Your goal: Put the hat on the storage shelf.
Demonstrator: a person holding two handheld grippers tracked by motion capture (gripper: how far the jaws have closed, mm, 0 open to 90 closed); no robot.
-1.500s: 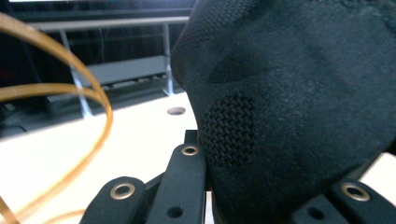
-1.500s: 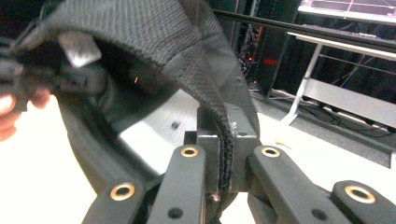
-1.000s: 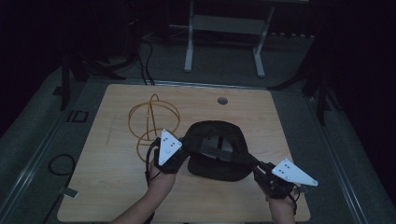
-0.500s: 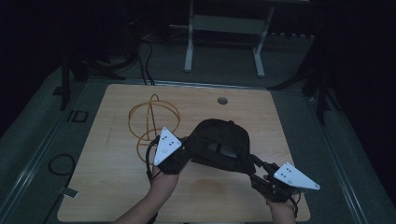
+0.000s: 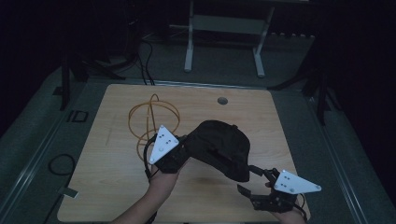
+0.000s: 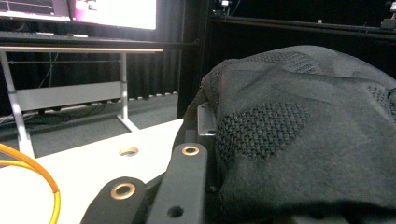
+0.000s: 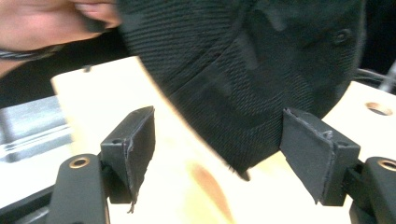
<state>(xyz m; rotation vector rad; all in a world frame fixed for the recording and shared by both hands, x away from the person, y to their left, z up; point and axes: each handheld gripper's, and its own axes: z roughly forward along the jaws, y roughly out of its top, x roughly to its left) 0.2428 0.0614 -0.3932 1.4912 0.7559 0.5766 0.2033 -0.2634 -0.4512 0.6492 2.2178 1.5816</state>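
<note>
Since a moment ago, the black cap point(image 5: 219, 149) has come up higher off the tabletop point(image 5: 112, 186), and my right gripper point(image 5: 250, 184) has let go of it and slid back toward me at the near right corner. Now my left gripper point(image 5: 184, 148) holds the cap by its left side and keeps it in the air above the middle of the tabletop, tilted down to the right. In the left gripper view the cap's meshy cloth point(image 6: 303, 135) sits right against my left fingers point(image 6: 187, 186), which are closed on the cap. My left hand point(image 5: 163, 179) is under the white three-cornered plate point(image 5: 162, 142) on that gripper. In the right gripper view my right fingers point(image 7: 135, 140) stand wide apart with nothing between them, and the cap's low edge point(image 7: 233, 154) hangs just past them, above the wood. I can see a small round button on the cap there. My other hand point(image 7: 51, 23) shows at the top left of that view. A loop of yellow-orange cord point(image 5: 149, 116) lies on the tabletop behind my left gripper. A small round hole point(image 5: 222, 101) sits in the tabletop near the far edge. Past the tabletop stands a grey metal frame point(image 5: 224, 28) on the dark floor.
</note>
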